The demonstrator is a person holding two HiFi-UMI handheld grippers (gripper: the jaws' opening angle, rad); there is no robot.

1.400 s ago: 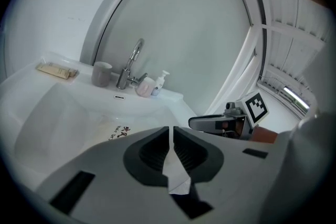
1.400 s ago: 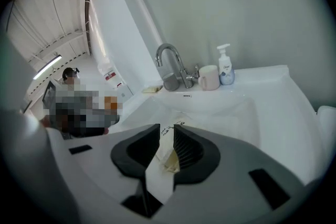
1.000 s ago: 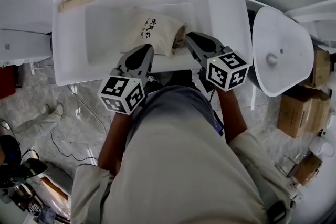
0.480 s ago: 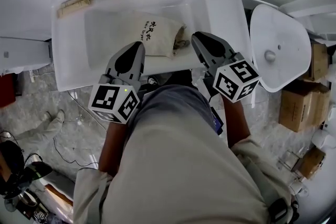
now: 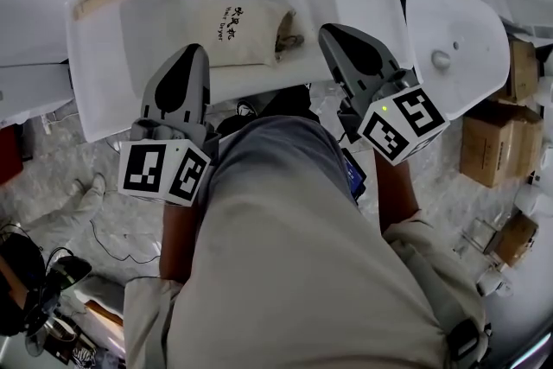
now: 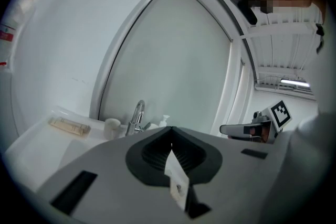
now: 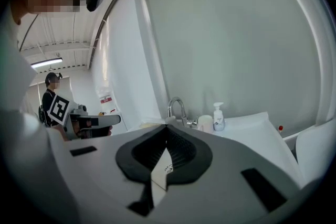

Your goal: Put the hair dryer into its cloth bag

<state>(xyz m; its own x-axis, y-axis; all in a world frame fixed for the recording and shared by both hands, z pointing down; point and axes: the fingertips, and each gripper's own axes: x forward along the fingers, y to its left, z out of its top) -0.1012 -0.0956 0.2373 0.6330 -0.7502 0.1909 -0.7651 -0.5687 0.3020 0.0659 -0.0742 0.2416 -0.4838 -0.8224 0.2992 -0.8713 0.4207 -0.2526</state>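
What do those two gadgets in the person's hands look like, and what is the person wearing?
Both match: the left gripper and right gripper are smooth grey wedges with a black teardrop inset on top, narrowing toward the jaws. Each carries a white cube printed with black square markers at its rear. The person wears a loose beige shirt with short sleeves.

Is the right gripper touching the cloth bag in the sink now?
Apart. In the head view a strip of white sink shows between the right gripper and the cloth bag; the right gripper view shows shut jaws with nothing between them.
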